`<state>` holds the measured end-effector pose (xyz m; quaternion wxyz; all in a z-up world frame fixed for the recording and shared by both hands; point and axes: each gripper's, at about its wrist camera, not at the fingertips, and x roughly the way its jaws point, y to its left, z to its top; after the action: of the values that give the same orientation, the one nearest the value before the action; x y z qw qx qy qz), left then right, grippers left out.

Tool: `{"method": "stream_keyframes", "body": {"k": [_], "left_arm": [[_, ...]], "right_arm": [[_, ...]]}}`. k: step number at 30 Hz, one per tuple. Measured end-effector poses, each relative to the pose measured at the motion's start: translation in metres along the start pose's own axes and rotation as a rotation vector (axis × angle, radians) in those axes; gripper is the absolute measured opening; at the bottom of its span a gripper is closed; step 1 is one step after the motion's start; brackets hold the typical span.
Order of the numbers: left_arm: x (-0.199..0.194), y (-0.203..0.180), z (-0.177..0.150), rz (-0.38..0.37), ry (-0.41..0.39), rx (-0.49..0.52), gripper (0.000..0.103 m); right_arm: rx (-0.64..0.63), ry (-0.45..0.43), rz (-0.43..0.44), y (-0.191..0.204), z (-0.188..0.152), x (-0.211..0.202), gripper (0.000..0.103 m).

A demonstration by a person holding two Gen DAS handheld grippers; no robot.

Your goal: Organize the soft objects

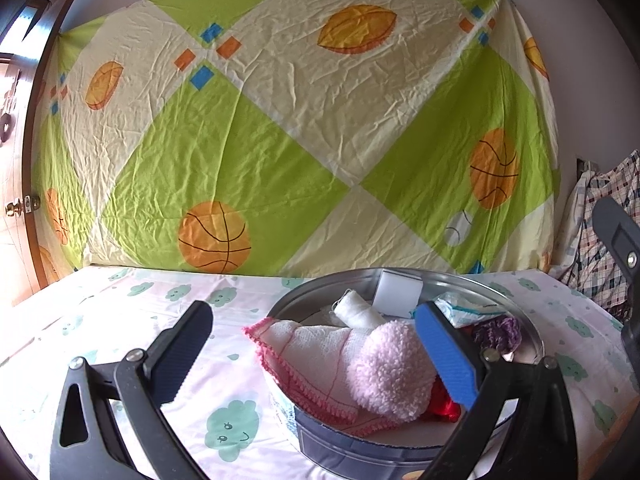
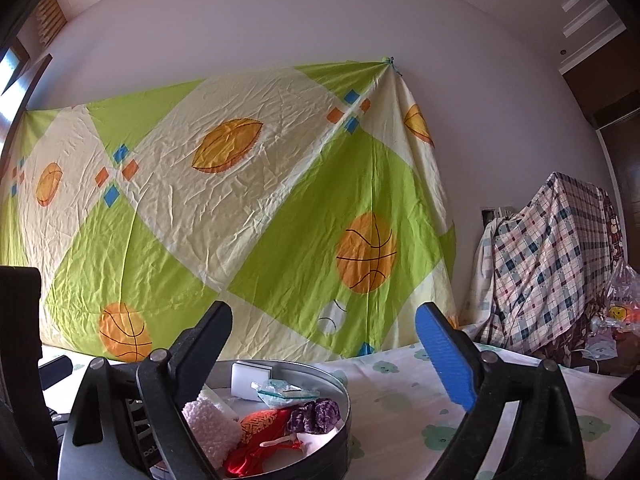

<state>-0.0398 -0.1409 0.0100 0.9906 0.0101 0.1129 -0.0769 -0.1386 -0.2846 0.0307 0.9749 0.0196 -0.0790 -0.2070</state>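
Sitting on the desk point(image 1: 120, 320), the round tin point(image 1: 516, 322) already holds the pink fluffy cloth point(image 1: 390, 364) and other soft things. Both tools, left tool point(image 1: 316, 350) and right tool point(image 2: 326, 354), are wide and empty. Next, look for any leftover soft thing.

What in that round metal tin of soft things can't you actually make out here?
- Left wrist view: the red fabric item is mostly hidden under the fluffy pink cloth.
- Right wrist view: the round metal tin's near side is covered by the gripper's black finger.
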Motion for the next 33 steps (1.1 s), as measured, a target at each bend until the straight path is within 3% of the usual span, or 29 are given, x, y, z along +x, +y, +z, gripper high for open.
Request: {"method": "stream_keyframes", "body": {"k": [17, 22, 26, 33], "left_arm": [[-0.017, 0.0, 0.002, 0.005, -0.066, 0.007, 0.103], [-0.022, -0.001, 0.002, -0.043, -0.092, 0.006, 0.103], [-0.021, -0.005, 0.002, -0.087, -0.068, 0.009, 0.103], [-0.014, -0.001, 0.001, -0.041, -0.027, -0.015, 0.103]], "right_arm": [[0.021, -0.058, -0.03, -0.006, 0.002, -0.012, 0.098], [0.029, -0.065, -0.039, -0.008, 0.002, -0.013, 0.1], [0.031, -0.064, -0.042, -0.009, 0.002, -0.013, 0.1], [0.038, -0.059, -0.049, -0.011, 0.001, -0.013, 0.101]]}}
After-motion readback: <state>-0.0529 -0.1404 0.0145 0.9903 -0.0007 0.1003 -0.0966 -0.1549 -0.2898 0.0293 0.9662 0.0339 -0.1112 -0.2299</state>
